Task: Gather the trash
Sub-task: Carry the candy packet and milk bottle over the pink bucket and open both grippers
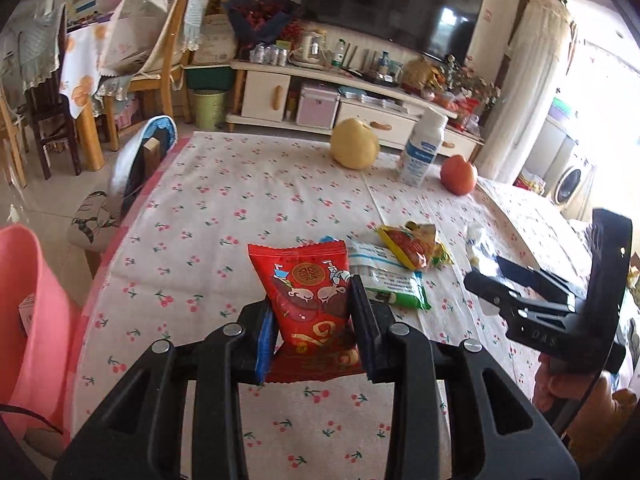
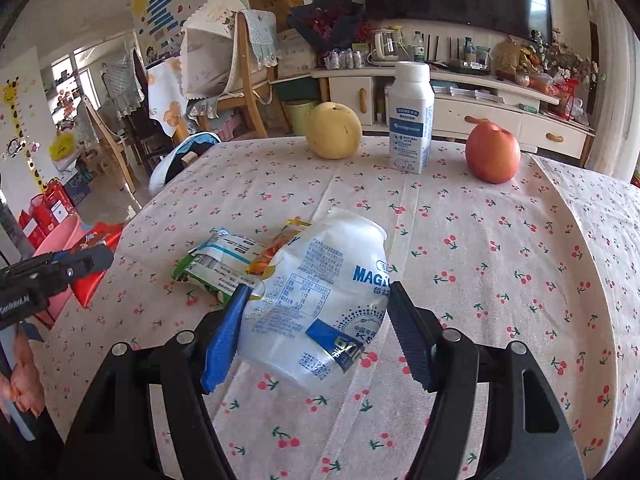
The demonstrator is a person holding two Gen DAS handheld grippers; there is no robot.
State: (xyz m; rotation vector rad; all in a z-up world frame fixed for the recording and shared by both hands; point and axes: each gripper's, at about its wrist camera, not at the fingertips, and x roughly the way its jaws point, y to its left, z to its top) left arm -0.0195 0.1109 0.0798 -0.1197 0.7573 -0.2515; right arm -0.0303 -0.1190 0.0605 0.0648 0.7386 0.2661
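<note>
The red snack packet (image 1: 310, 292) stood clamped in the left tool (image 1: 316, 320), above the surface (image 1: 224, 208) – thin foil could slide out. The right tool (image 2: 316, 320) pinched a crumpled white cup (image 2: 320, 300); two wrappers (image 2: 228, 260) remained – a pink bin (image 1: 28, 320) waited at left.

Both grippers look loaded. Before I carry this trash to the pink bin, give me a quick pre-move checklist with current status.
1. Left gripper shut on the red snack packet: ok.
2. Right gripper gripping the crumpled white cup: ok; both pads touch it.
3. Pink bin in view beside the table: ok.
4. Room left in the bin: cannot tell.
5. Table cleared of trash: not ok; green-white wrapper and yellow-red wrapper remain.
6. Pear, milk bottle, apple untouched: ok.
</note>
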